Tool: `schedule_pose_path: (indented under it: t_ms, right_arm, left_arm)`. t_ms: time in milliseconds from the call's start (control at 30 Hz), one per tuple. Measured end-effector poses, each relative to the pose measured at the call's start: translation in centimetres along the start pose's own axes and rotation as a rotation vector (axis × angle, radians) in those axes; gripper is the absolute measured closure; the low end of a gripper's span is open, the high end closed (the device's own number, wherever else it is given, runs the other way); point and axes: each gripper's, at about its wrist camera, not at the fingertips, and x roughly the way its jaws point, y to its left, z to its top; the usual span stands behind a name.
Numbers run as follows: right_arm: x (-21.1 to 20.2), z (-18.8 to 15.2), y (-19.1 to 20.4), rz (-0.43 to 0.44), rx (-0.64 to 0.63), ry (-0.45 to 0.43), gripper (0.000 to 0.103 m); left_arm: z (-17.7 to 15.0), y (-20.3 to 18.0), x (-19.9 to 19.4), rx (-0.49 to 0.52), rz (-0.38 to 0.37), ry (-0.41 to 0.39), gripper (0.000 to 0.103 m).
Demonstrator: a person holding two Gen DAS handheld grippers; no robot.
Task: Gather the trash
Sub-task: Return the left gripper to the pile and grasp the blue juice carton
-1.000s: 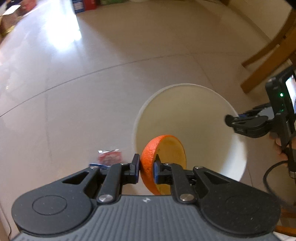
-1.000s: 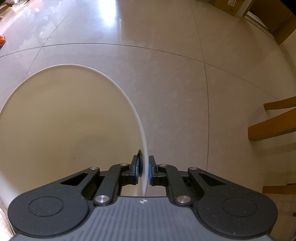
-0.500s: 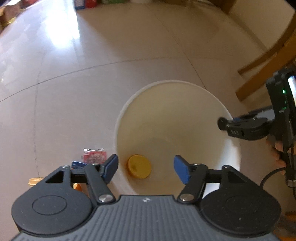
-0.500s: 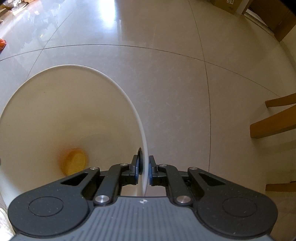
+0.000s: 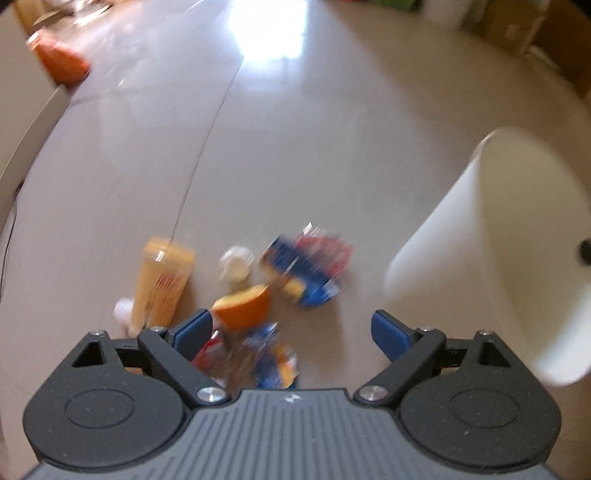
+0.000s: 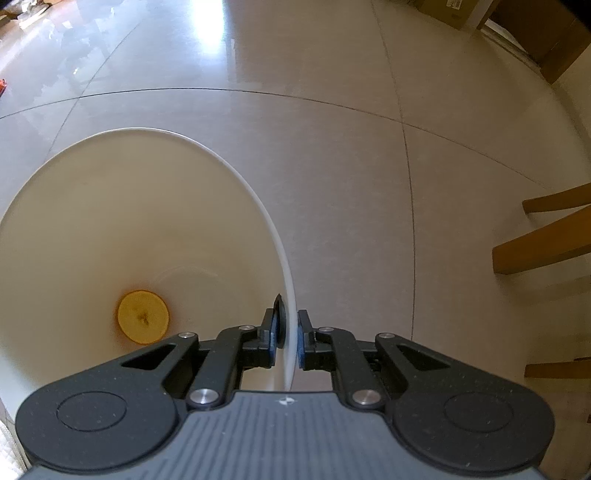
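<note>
My right gripper [image 6: 287, 341] is shut on the rim of the white bin [image 6: 236, 177]; an orange half [image 6: 143, 316] lies cut side up on the bin's floor. In the left wrist view the bin [image 5: 436, 243] stands at the right, and my left gripper [image 5: 291, 330] hangs over a blurred litter pile on the floor, its jaws opening wide with nothing pressed between them. The pile holds an orange piece [image 5: 243, 305], a yellow bottle [image 5: 162, 280] lying flat, a white crumpled wad [image 5: 236, 264], a blue-red wrapper [image 5: 306, 269] and a second wrapper [image 5: 258, 360] just under the gripper.
Glossy tiled floor all round. Wooden chair legs [image 6: 543, 243] stand right of the bin. An orange object [image 5: 61, 62] and a pale furniture edge [image 5: 29, 122] lie at the far left. Boxes [image 5: 517, 26] line the far wall.
The left gripper let go of the orange half, which dropped into the bin, then opened wide and swung left and down over the litter pile. The right gripper kept its hold on the rim.
</note>
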Motion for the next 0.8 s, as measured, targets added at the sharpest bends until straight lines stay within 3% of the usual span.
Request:
schedule_pose_path:
  t_ms: [267,333,367,567,800]
  right_arm:
    - [0.0,-0.4,0.6,-0.024,-0.011,-0.014,0.089]
    - [0.0,-0.5,0.7,-0.024,-0.019,-0.014,0.089]
    - [0.0,-0.5,0.7,-0.023,-0.02,-0.015,0.089]
    - [0.1,-0.8,1.1,-0.03,-0.033,-0.018,0.089]
    - [-0.1,-1.1,1.4,-0.035,-0.03,-0.025,0.088]
  left_arm:
    - [-4.9,0.6,7.0,-0.021,0.044,0.06,0.016]
    - [-5.8,1.1,8.7,-0.056,0.068,0.09,0.029]
    - [-6.2,1.3,9.4,-0.069,0.066,0.097,0.031]
    - [-8.0,0.8,12.7,-0.101,0.012,0.144,0.029]
    - [-8.9,1.0,17.3,-0.132,0.076,0.171,0.029]
